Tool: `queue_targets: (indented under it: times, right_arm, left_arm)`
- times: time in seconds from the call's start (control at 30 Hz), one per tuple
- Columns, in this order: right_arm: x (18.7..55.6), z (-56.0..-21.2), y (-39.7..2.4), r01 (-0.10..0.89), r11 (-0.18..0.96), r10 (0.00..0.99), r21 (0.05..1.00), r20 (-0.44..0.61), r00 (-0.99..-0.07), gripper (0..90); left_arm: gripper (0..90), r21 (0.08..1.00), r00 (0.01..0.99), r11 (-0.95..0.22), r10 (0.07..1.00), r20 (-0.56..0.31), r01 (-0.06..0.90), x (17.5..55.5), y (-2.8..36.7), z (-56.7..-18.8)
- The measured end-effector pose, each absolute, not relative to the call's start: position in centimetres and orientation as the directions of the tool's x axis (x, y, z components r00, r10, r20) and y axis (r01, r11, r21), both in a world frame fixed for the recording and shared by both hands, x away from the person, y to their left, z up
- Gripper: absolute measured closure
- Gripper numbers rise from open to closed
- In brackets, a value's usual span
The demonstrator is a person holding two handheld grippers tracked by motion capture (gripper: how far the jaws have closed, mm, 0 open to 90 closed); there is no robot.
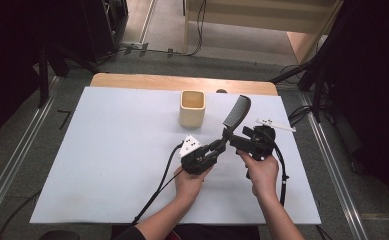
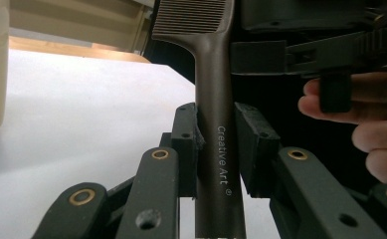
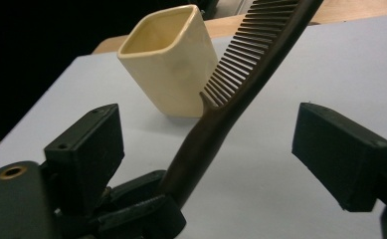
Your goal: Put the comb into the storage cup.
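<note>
Our left gripper (image 1: 221,146) clamps the comb (image 1: 237,112) tilted upward; our right gripper's (image 3: 216,149) jaws stand apart around it. The cup (image 1: 192,108) looks empty.

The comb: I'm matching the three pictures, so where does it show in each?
High view: comb right of centre, rising from the left gripper.
Left gripper view: handle upright at centre, teeth at the top.
Right gripper view: slanting from bottom centre to top right.
Shared landmark: cream square cup.
</note>
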State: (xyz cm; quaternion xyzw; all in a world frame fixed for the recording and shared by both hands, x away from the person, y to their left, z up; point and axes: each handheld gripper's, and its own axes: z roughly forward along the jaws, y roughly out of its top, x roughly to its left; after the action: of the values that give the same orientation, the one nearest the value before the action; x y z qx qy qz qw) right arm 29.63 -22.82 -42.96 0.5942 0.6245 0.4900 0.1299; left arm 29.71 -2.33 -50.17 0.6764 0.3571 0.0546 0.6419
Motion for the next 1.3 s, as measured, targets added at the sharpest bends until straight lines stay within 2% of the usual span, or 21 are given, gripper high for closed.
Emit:
queue_targets:
  times: [0.17, 0.47, 0.7, 1.1, 1.3]
  right_arm:
    - [30.0, -43.2, -22.4, 0.630, -0.203, 0.858, 0.750, 0.446, -0.256, 12.0]
    - [30.5, -43.7, -22.2, 0.682, -0.230, 0.838, 0.695, 0.498, -0.224, 30.6]
    - [30.6, -43.9, -22.0, 0.698, -0.240, 0.826, 0.675, 0.519, -0.218, 40.3]
    - [31.0, -44.4, -22.4, 0.741, -0.304, 0.791, 0.599, 0.592, -0.155, 62.8]
    - [31.0, -44.4, -22.6, 0.746, -0.326, 0.766, 0.580, 0.625, -0.151, 66.7]
  left_arm:
    - [73.5, 0.909, 0.743, 0.079, 0.550, -0.381, 0.408, 29.6, -2.4, -50.2]
    - [73.5, 0.912, 0.745, 0.077, 0.552, -0.375, 0.402, 29.4, -2.5, -50.1]
    - [73.5, 0.911, 0.743, 0.077, 0.553, -0.376, 0.404, 29.4, -2.5, -50.1]
    - [73.5, 0.909, 0.744, 0.075, 0.548, -0.382, 0.411, 29.2, -2.6, -50.2]
    - [73.4, 0.907, 0.745, 0.081, 0.541, -0.389, 0.414, 29.2, -2.6, -50.2]
